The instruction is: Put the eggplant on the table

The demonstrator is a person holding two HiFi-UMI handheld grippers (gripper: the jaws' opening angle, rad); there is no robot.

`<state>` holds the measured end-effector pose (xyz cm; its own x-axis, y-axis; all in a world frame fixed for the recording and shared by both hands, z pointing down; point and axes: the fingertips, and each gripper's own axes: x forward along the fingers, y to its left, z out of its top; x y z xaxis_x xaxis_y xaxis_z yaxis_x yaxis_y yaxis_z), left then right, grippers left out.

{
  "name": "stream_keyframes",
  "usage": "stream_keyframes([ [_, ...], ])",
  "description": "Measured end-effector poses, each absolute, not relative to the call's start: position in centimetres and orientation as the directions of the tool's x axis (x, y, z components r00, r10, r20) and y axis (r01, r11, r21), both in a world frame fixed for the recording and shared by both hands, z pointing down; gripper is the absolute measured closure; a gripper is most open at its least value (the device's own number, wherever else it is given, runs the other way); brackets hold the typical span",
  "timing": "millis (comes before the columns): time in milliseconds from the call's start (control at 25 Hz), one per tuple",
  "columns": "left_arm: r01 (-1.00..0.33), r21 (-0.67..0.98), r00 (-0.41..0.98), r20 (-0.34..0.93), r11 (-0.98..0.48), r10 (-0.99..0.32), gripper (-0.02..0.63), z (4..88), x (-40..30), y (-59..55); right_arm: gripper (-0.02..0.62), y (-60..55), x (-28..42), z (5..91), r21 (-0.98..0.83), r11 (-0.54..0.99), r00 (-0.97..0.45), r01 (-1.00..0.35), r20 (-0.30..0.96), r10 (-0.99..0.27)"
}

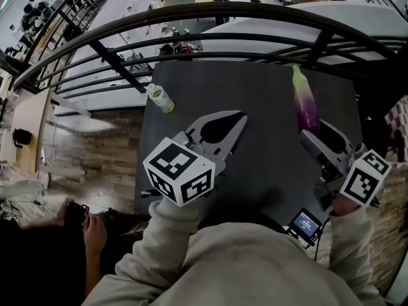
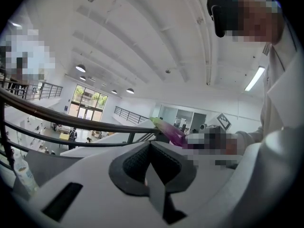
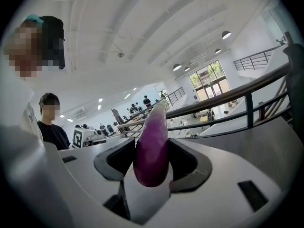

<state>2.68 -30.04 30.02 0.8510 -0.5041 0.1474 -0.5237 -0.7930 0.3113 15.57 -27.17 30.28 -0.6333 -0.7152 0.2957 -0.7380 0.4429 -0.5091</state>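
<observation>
1. Clamped in the right hand-held gripper (image 1: 313,134), jaws closed on the thick purple end: eggplant (image 1: 305,101), green tip toward 12 o'clock, over the dark surface (image 1: 255,88) at about 2 o'clock. Cannot tell if touching the surface.
2. Left hand-held gripper (image 1: 237,118): closed, nothing in it, parked mid-surface.
3. Slip risk: glossy tapered skin, grip at one end only, long part sticking out unsupported. Likely to pivot or slide out if loosened too soon.
4. Roll risk: round body, near the 3 o'clock edge. Could bounce and roll off if let go from any height.
5. Overshoot risk: railing (image 1: 210,18) and open drop just past the 12 o'clock edge. Bad if pushed too far forward.
6. Low risk of hitting the bottle (image 1: 160,98) at 10 o'clock, well apart from the eggplant.
7. Count: 1 eggplant, 1 bottle, 2 hand-held grippers, 1 surface.
</observation>
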Motion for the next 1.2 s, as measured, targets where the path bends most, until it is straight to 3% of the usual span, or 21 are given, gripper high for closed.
stream_keyframes([
  [1200,-0.558,0.445,0.83,0.276,-0.7,-0.485,0.609,42.2,2.3,-28.3,0.364,-25.5,13.8,42.6,-0.59,0.367,-0.671,-0.719,0.453,-0.586],
])
